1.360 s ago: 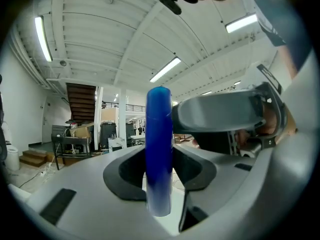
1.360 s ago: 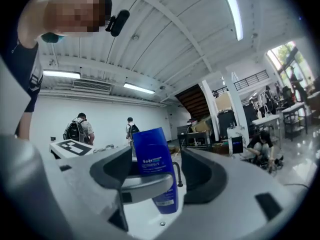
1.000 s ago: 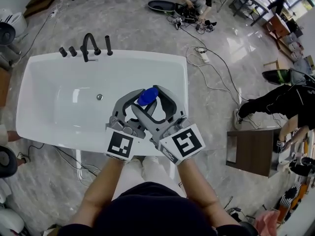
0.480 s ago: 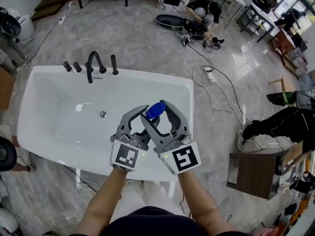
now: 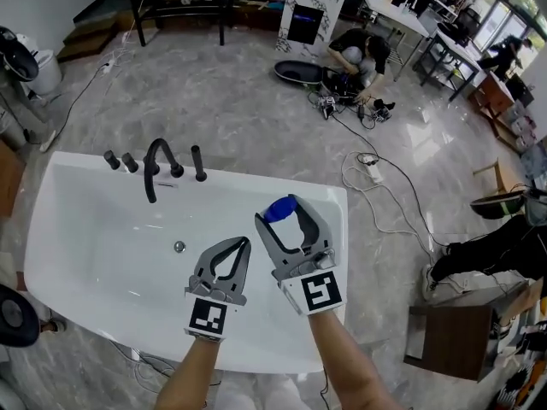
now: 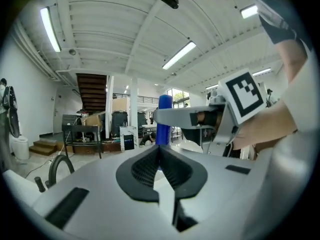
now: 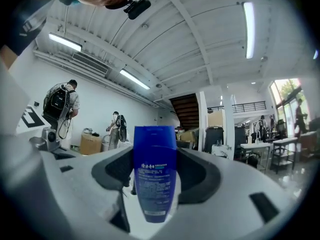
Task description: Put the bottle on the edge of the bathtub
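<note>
A blue bottle (image 5: 280,208) stands upright between the jaws of my right gripper (image 5: 288,218), which is shut on it above the inner right part of the white bathtub (image 5: 339,229). In the right gripper view the bottle (image 7: 155,176) fills the gap between the dark pads (image 7: 197,176). My left gripper (image 5: 246,243) hangs just left of it over the tub, shut and empty. In the left gripper view its jaws (image 6: 159,149) meet, and the bottle (image 6: 165,119) shows beyond them in the right gripper.
A black faucet (image 5: 155,167) with handles stands on the tub's far rim. Cables (image 5: 376,186) trail over the marble floor at right. A person crouches by equipment (image 5: 357,54) at the back. A wooden stool (image 5: 461,340) stands at right.
My left gripper has let go of the bottle, drawn back to the left and shut. The right gripper keeps the bottle. Both hands now sit lower in the head view.
</note>
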